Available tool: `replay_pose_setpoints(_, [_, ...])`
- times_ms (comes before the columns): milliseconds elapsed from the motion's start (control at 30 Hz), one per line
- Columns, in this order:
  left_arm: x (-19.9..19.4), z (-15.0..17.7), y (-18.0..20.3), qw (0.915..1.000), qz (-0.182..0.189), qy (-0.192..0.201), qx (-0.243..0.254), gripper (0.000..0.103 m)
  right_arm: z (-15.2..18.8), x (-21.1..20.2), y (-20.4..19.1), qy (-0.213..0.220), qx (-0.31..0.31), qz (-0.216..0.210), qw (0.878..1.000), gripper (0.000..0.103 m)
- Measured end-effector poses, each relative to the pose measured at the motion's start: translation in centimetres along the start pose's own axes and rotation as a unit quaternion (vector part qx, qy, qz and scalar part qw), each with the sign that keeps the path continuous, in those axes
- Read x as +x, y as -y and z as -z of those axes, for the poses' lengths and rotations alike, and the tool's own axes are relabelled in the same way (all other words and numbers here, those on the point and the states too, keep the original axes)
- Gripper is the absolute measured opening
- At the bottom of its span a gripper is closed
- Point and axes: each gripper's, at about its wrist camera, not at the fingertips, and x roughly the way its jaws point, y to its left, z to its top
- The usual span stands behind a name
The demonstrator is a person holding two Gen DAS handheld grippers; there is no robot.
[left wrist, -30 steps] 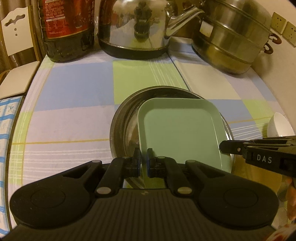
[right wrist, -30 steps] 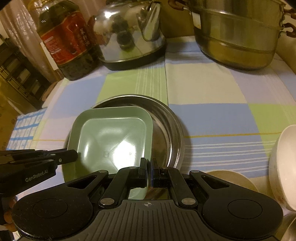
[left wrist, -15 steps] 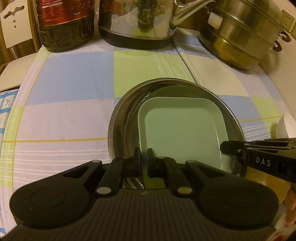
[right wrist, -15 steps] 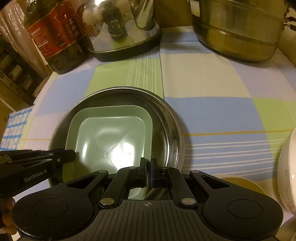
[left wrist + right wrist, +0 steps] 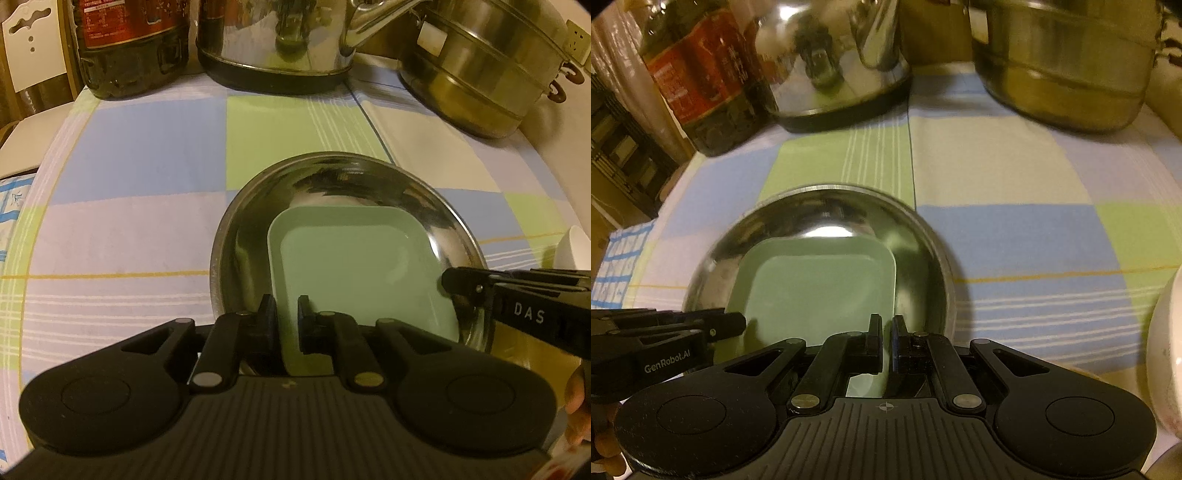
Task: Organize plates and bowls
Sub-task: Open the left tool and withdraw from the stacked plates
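The square green plate (image 5: 354,266) lies inside the round stainless steel basin (image 5: 258,206), toward the basin's near side, its far rim tucked under the basin's shiny far wall. The basin sits on the checked tablecloth (image 5: 129,166) about midway across the table, nearer the front edge than the back.

The left hand-held gripper (image 5: 287,317) has its jaws a narrow way apart, one on each side of the plate's near left rim; the gap is wider than the rim, and I cannot tell whether the pads press on it. The right hand-held gripper (image 5: 887,334) straddles the plate's near right corner (image 5: 882,280) with a slim gap between its jaws, and again contact is not clear. Each gripper's fingers reach into the other's view from the side, level with the plate's near edge.

Along the back edge of the table stand a dark oil bottle with a red label (image 5: 129,44) at the left, a polished steel kettle (image 5: 280,37) in the middle, and a large stacked steel steamer pot (image 5: 480,70) at the right corner. A white bowl (image 5: 1167,354) sits near the front right of the table, well apart from the basin. A blue-and-white checked cloth (image 5: 620,266) lies beyond the table's left edge.
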Motion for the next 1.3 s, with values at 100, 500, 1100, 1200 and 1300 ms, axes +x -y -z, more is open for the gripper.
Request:
replay_pose_setpoints(100, [-0.6,0.0,0.2,1.0000,0.001,0.007,0.002,0.014,-0.1,-0.9,-0.2,0.015,-0.009,-0.004,1.000,0.016])
replay_pose_setpoints(500, [-6.1,1.0,1.8,0.9989,0.002,0.035,0.032,0.024,0.7,-6.0,-0.7,0.060,-0.019,-0.032,0.998,0.045])
replay_pose_setpoints(1100, [-15.3,9.3,8.0,0.9992,-0.002,0.036,0.017,0.027,6.9,-18.0,2.4,0.087,0.018,-0.122,0.989,0.056])
replay_pose_setpoints(1200, [-16.2,10.8,9.8,0.9993,-0.004,0.033,0.017,0.027,8.6,-19.8,3.3,0.087,0.008,-0.127,0.988,0.056])
replay_pose_setpoints(1300, [-16.9,12.3,11.2,0.9995,0.001,0.029,0.012,0.030,10.3,-21.4,4.3,0.083,0.002,-0.131,0.988,0.057])
